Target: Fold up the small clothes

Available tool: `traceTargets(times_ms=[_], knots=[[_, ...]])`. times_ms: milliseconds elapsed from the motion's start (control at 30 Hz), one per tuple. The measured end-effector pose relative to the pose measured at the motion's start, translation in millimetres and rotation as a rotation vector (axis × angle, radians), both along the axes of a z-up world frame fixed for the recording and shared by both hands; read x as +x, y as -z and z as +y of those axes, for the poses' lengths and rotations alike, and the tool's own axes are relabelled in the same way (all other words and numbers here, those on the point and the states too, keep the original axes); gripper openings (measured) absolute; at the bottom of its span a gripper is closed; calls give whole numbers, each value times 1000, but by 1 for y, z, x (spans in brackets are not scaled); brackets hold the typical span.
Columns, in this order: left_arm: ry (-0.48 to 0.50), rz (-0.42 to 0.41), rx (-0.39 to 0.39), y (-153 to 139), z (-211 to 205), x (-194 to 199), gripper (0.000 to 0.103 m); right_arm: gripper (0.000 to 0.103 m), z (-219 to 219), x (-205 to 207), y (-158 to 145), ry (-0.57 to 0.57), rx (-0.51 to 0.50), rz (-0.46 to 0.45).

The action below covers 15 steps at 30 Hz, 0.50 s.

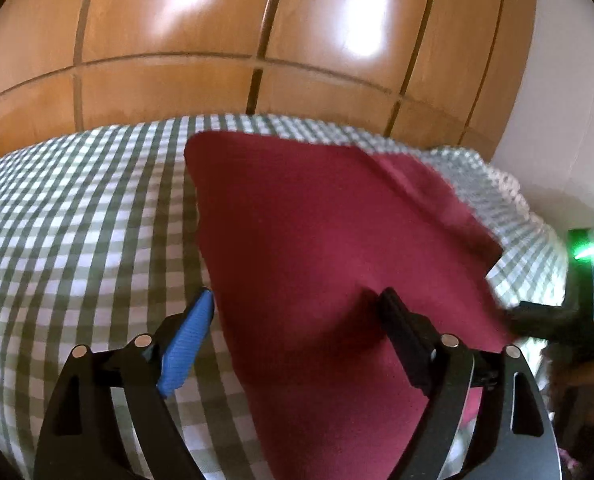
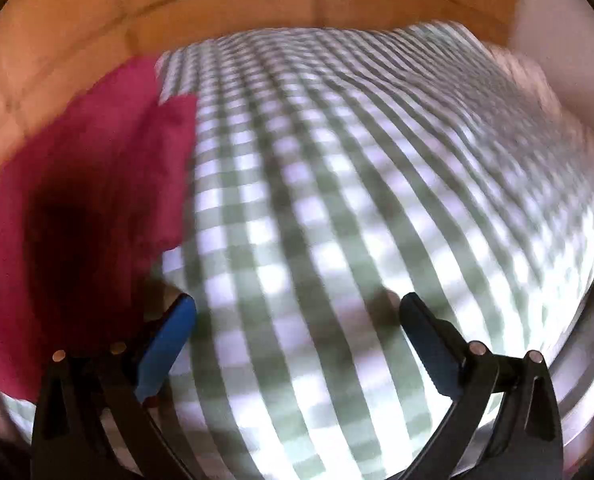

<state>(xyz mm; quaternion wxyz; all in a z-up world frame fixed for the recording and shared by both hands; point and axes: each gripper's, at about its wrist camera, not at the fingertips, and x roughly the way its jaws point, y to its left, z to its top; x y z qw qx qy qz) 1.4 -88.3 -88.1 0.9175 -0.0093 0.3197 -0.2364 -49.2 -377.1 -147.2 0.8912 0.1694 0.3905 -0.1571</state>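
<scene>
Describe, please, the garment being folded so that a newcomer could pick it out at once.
Start at the wooden wardrobe and look down to the bed with the green-and-white checked cover. Lying flat on that cover is a dark red cloth. It is the only plain, single-coloured item there; everything around it is checked.

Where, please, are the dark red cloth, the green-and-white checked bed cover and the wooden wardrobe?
dark red cloth (image 1: pixel 337 232): left wrist view, flat middle.
green-and-white checked bed cover (image 2: pixel 357 208): right wrist view, bare middle.
wooden wardrobe (image 1: pixel 169 80): left wrist view, door panel.
</scene>
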Motion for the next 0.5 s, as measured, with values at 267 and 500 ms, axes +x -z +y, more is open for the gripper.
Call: traceTargets(times_ms=[267,500], knots=[[16,10,-15,4,-3,-2,85,101,38,-12,-65,-174,30,-290],[-75,-100,24,-8,7,-7,87,101,73,27,-46,-179,-67,-169]])
